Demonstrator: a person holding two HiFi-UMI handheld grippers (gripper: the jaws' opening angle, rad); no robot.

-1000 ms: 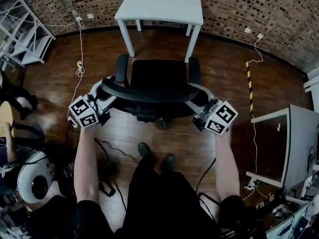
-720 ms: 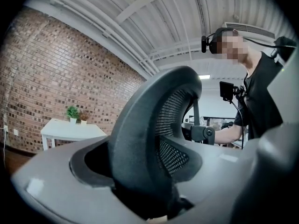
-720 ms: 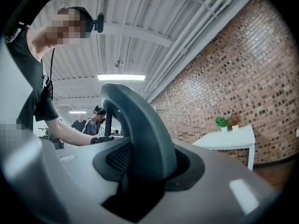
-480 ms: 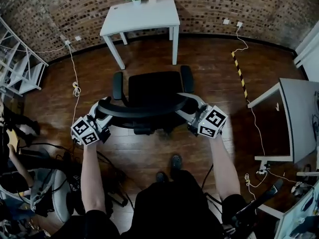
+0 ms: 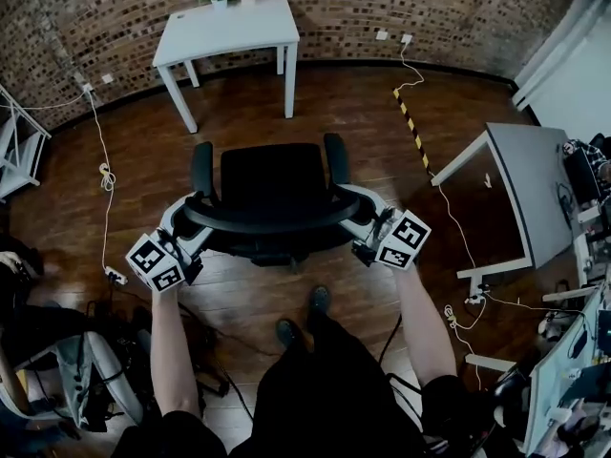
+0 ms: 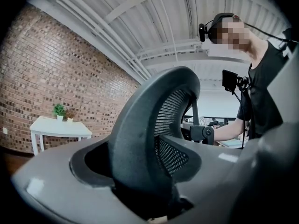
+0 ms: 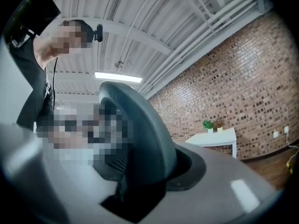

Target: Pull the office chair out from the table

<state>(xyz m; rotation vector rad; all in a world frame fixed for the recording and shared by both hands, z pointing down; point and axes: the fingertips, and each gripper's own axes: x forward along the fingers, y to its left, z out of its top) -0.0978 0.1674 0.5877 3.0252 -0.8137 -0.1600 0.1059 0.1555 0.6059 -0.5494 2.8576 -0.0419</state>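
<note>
The black office chair [image 5: 272, 184] stands on the wooden floor, well away from the white table [image 5: 229, 25] at the brick wall. Its curved backrest rim [image 5: 272, 225] faces me. My left gripper [image 5: 191, 222] is shut on the rim's left end, which fills the gap between its jaws in the left gripper view [image 6: 140, 139]. My right gripper [image 5: 361, 219] grips the right end; the rim [image 7: 145, 139] sits between its jaws, which are opening slightly.
A grey desk [image 5: 535, 189] stands at the right, with yellow-black tape [image 5: 412, 127] and cables on the floor beside it. A white rack [image 5: 14, 151] is at the left and another chair [image 5: 67, 389] at lower left. My feet [image 5: 301, 318] are just behind the chair.
The chair and both grippers have come back from the white table with me. The gap of bare floor between table and chair has grown, and the view has shifted to the right.
</note>
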